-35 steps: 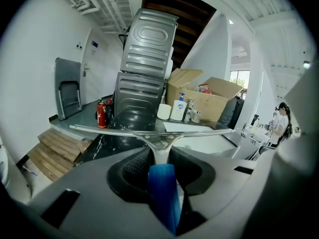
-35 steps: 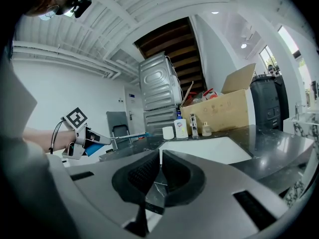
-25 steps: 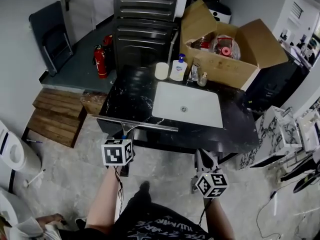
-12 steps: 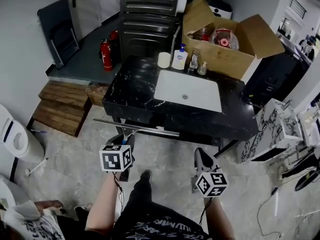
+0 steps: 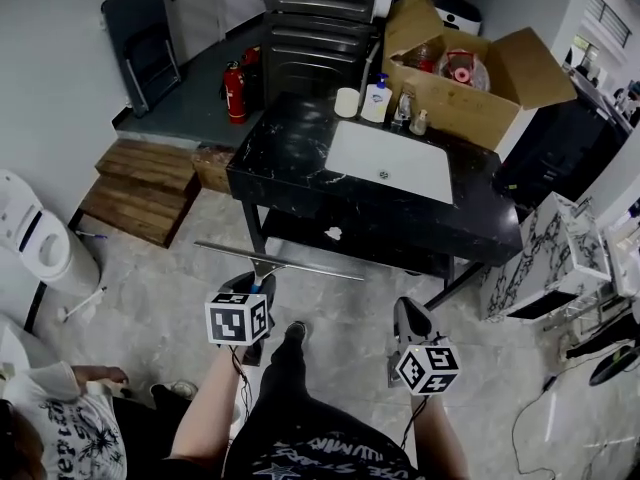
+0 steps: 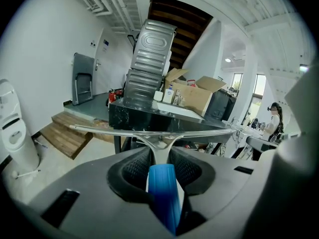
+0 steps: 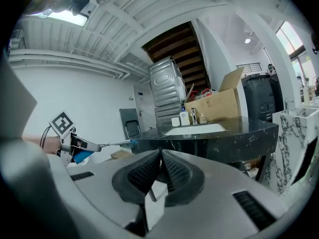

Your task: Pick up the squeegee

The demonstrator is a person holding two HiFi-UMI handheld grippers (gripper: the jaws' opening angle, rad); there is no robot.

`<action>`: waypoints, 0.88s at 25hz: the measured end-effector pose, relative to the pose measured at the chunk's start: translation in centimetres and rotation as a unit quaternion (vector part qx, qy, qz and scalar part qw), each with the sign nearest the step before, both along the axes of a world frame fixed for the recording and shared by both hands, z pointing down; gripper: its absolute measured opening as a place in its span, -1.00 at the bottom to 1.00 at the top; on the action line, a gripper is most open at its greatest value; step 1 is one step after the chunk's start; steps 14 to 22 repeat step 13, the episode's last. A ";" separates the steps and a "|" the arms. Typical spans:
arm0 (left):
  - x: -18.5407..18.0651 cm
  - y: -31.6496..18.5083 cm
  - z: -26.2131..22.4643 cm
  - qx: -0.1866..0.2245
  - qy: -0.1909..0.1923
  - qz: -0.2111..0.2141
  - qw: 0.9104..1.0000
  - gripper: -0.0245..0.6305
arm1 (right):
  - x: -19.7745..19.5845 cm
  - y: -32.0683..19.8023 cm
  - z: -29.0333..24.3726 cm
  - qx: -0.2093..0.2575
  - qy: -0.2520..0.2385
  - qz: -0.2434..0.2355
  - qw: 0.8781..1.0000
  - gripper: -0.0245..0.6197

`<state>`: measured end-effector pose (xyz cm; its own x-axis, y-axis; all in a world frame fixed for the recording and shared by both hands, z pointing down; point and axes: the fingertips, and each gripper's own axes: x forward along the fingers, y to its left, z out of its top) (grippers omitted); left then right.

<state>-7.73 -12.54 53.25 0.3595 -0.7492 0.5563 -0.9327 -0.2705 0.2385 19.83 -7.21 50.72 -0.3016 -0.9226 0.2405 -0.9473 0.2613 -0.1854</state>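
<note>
The squeegee [image 5: 275, 261] has a long metal blade and a blue handle [image 6: 164, 198]. My left gripper [image 5: 255, 286] is shut on that handle, and the blade [image 6: 149, 132] stretches level across the left gripper view, in front of the black counter. In the right gripper view the held squeegee [image 7: 107, 144] shows at the left with the left gripper's marker cube. My right gripper [image 5: 405, 320] hangs at the lower right of the head view; its jaws are shut with nothing between them [image 7: 160, 169].
A black marble counter [image 5: 290, 163] with a white sink [image 5: 392, 163] stands ahead. Behind it are an open cardboard box [image 5: 470, 78], a metal cabinet [image 5: 320, 28] and a fire extinguisher [image 5: 235, 93]. Wooden steps [image 5: 140, 190] lie left, a white bin [image 5: 40, 248] further left.
Both grippers have drawn back from the counter, the left one carrying the squeegee with it. The counter now sits farther off in the head view.
</note>
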 end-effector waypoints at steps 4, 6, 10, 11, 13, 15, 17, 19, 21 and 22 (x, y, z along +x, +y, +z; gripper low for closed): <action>-0.4 2.0 0.3 -0.003 0.003 -0.005 1.000 -0.50 | -0.4 1.7 0.3 -0.003 0.000 -0.008 1.000 -0.78; -0.5 2.5 0.0 0.001 0.000 -0.008 1.000 -0.50 | -0.6 2.2 0.4 -0.003 0.001 -0.012 1.000 -0.78; -0.4 3.4 -0.4 0.003 0.003 -0.008 1.000 -0.50 | -0.5 3.0 0.7 -0.008 0.001 -0.016 1.000 -0.78; -0.4 3.6 -0.4 0.003 0.003 -0.008 1.000 -0.50 | -0.6 3.2 0.8 -0.010 0.001 -0.017 1.000 -0.78; -0.6 4.1 -0.5 0.002 0.001 -0.009 1.000 -0.50 | -0.7 3.7 1.0 -0.014 0.001 -0.020 1.000 -0.78; -0.6 4.1 -0.5 0.002 0.001 -0.009 1.000 -0.50 | -0.7 3.7 1.0 -0.014 0.001 -0.020 1.000 -0.78; -0.6 4.1 -0.5 0.002 0.001 -0.009 1.000 -0.50 | -0.7 3.7 1.0 -0.014 0.001 -0.020 1.000 -0.78; -0.6 4.1 -0.5 0.002 0.001 -0.009 1.000 -0.50 | -0.7 3.7 1.0 -0.014 0.001 -0.020 1.000 -0.78; -0.6 4.1 -0.5 0.002 0.001 -0.009 1.000 -0.50 | -0.7 3.7 1.0 -0.014 0.001 -0.020 1.000 -0.78; -0.6 4.1 -0.5 0.002 0.001 -0.009 1.000 -0.50 | -0.7 3.7 1.0 -0.014 0.001 -0.020 1.000 -0.78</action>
